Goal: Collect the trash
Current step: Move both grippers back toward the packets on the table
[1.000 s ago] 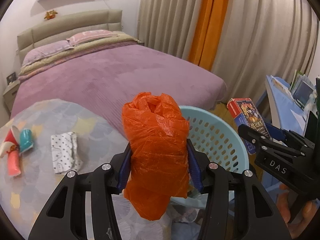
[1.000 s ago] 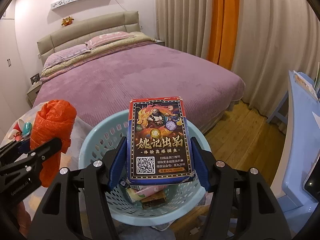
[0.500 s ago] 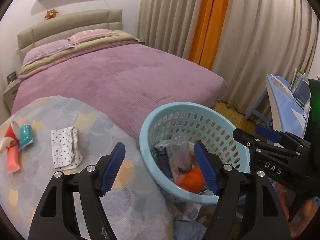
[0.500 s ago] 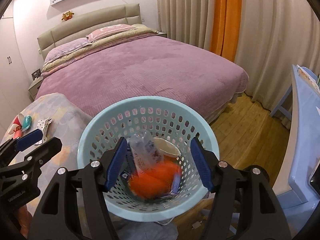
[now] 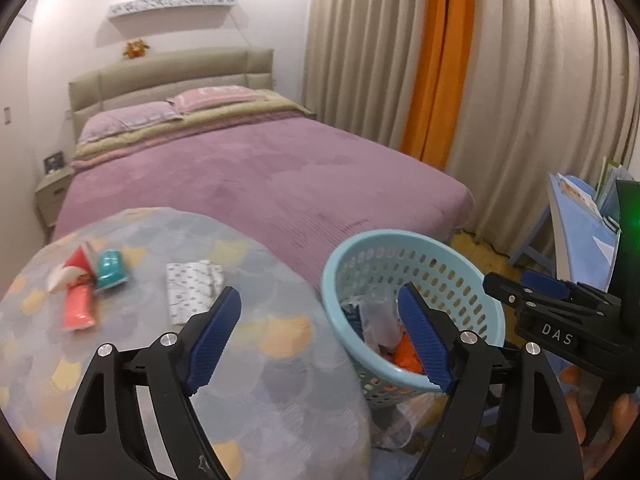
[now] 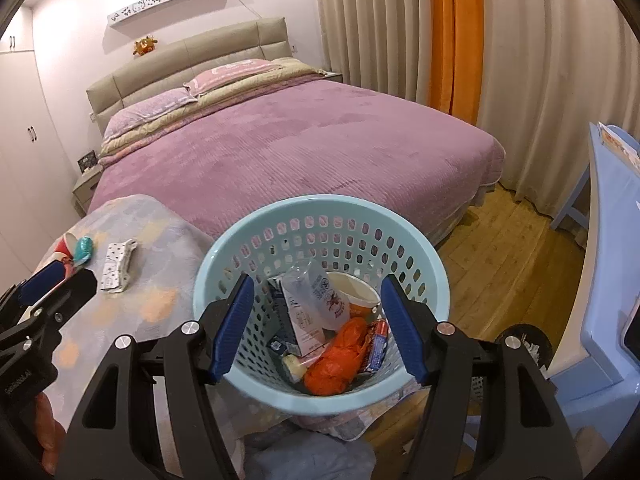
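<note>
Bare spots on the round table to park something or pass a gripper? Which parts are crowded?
Free: the near half of the table, between the spotted packet and its front edge, under the open left gripper. Crowded: the far left edge, with the teal item and pink tube. The basket is filling with trash.

Home bedroom. Large bed (image 6: 288,148) w/ purple cover, padded headboard (image 6: 188,64), pillows; pleated curtains (image 6: 532,60) floor to ceiling; nightstand (image 5: 50,196), prob. wardrobe doors (image 6: 24,152) at left; wood floor (image 6: 516,264).
</note>
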The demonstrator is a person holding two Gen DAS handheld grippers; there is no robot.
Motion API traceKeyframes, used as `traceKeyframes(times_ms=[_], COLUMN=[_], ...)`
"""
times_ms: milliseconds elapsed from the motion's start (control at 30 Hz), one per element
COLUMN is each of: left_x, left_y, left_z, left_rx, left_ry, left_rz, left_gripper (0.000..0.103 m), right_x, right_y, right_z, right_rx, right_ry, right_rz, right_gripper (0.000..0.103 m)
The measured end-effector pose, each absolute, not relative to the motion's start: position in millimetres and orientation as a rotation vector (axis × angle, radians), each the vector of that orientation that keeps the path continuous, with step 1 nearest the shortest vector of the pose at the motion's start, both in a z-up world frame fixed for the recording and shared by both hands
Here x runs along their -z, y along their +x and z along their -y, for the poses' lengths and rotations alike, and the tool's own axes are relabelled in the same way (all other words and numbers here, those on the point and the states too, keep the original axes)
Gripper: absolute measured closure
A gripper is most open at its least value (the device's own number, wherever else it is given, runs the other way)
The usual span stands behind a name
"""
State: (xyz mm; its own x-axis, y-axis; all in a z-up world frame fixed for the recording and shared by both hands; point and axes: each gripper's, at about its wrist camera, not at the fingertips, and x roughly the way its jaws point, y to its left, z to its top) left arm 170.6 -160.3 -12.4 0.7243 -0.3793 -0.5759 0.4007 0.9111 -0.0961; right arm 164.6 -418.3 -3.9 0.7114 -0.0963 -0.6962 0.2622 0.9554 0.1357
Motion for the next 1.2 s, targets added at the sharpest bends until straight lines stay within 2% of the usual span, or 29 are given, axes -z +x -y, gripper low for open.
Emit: traceKeyframes(times_ms=[433,933,1200], left_x=[-8.1,-12.9,-24.3], left_y=[136.7,120.3,135.9], left_z=[114.4,59.7,-27.1], left_rx=[0.315,0.233,0.100], left_ry=[0.006,-0.029,-0.101], left_rz=[-0.563,-0.539,-0.516], left_gripper=[0.022,0.022,0.022], right_x=[-13.1,-31.8,-41.3], right_y=[140.5,140.3,166.6], right_z=[388.2,320.1,254.3], right_rx=[0.153,0.057,-0.064], right_ry=[0.268,0.160,0.079], right_rz=[-0.716,-0.687,-0.643], right_gripper=[0.040,0.040,0.040])
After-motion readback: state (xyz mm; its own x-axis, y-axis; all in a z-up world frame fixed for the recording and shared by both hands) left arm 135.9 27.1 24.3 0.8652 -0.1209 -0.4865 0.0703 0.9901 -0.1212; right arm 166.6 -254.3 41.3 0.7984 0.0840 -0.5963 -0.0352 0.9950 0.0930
